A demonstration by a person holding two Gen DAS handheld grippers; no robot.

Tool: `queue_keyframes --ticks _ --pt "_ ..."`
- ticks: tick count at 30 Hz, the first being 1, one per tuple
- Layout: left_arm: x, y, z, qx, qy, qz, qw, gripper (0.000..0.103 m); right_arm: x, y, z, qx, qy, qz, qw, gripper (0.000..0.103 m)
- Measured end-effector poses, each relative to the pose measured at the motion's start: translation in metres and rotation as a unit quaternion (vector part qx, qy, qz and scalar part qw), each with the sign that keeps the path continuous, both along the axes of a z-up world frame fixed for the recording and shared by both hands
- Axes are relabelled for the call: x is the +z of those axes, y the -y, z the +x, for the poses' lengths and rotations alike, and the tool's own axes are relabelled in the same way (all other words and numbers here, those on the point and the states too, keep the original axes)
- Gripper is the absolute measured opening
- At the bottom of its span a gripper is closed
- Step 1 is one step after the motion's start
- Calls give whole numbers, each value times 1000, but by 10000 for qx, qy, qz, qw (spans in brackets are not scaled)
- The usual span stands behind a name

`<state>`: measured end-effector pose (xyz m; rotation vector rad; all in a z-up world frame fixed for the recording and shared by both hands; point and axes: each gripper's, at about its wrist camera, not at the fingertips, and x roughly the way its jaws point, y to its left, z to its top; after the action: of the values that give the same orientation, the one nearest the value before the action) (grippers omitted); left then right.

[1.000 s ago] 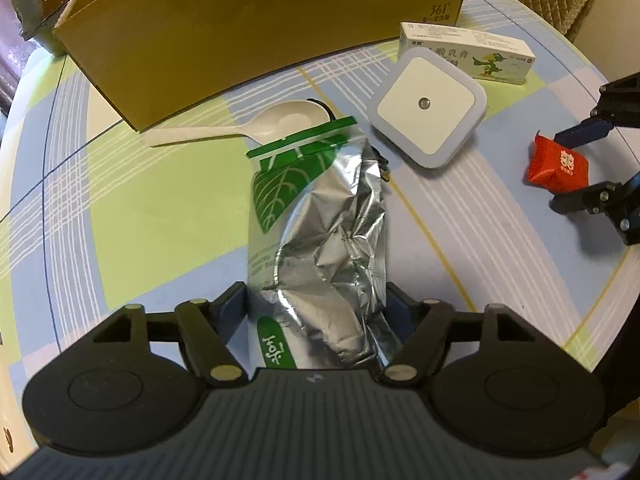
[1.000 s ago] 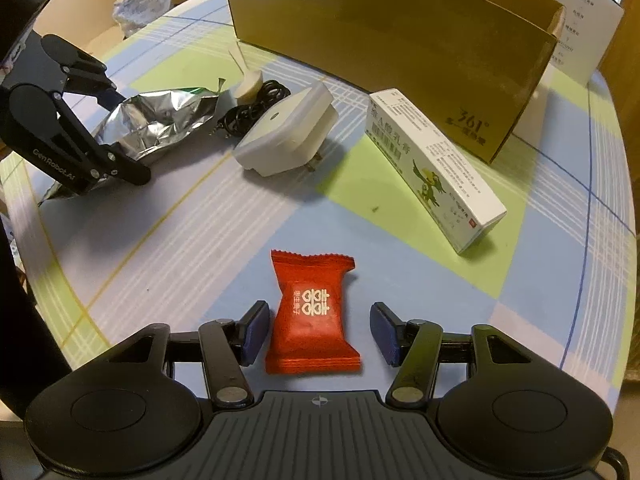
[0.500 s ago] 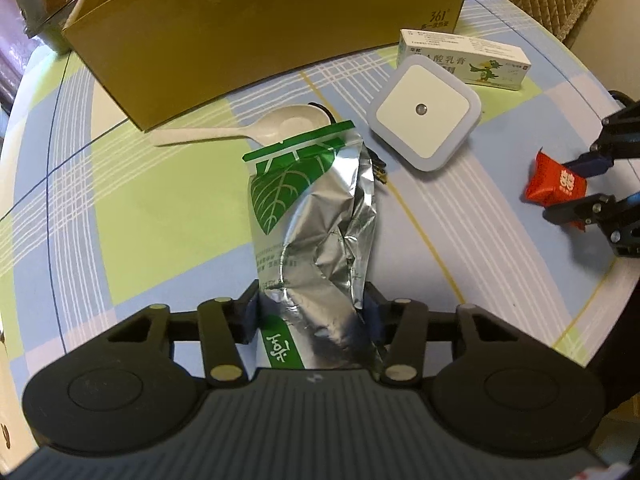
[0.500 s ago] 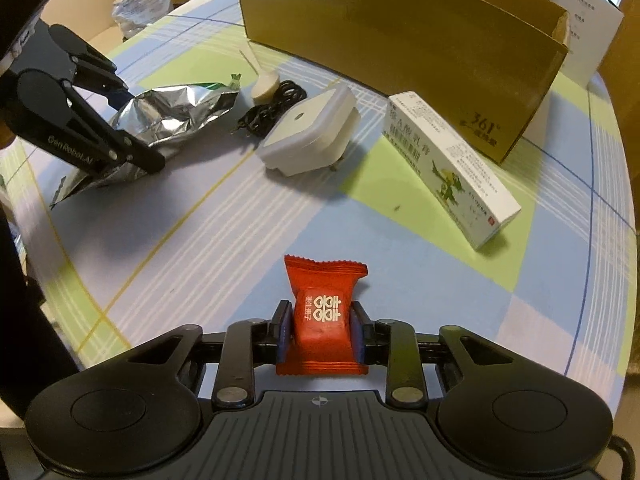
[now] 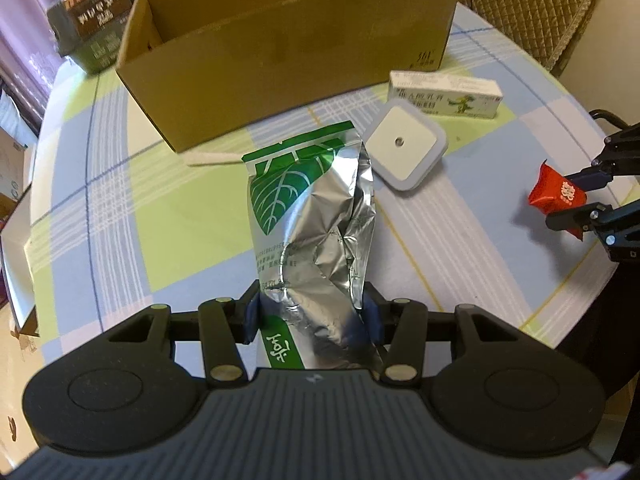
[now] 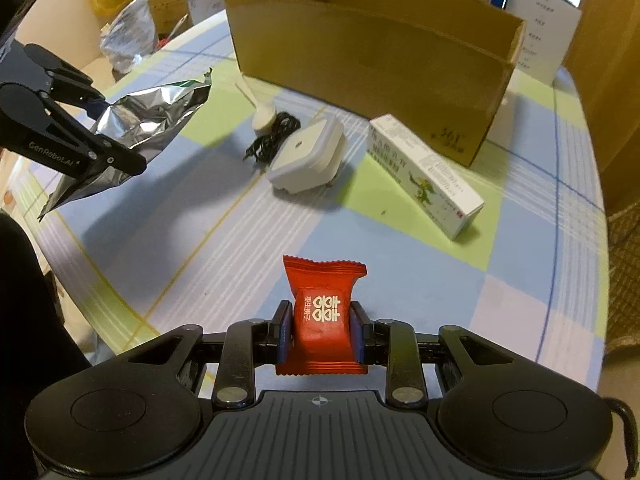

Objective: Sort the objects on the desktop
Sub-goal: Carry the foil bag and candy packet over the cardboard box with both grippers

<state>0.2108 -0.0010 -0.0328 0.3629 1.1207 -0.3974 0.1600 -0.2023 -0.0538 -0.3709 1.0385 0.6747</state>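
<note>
Right wrist view: right gripper (image 6: 320,330) now clamps a red candy (image 6: 322,316), lifted off the tablecloth (image 6: 224,240). Left gripper (image 5: 312,312) has closed on a foil pouch (image 5: 312,216), raised too. Beyond waits the open cardboard box (image 6: 372,56), likely their destination.

Foil pouch (image 5: 312,220) hides the spoon's (image 5: 212,157) bowl

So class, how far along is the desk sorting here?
Done: nothing visibly in the cardboard box. In hand: left gripper grips the foil pouch, right gripper the red candy. Left: night light, ointment box, spoon, black cord.
</note>
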Motion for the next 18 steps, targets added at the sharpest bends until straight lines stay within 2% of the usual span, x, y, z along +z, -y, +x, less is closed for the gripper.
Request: queue_keyframes --ticks 18 --pt "48 5 -27 -15 351 -163 9992 44 48 -6 -14 -164 406 177 9989 26"
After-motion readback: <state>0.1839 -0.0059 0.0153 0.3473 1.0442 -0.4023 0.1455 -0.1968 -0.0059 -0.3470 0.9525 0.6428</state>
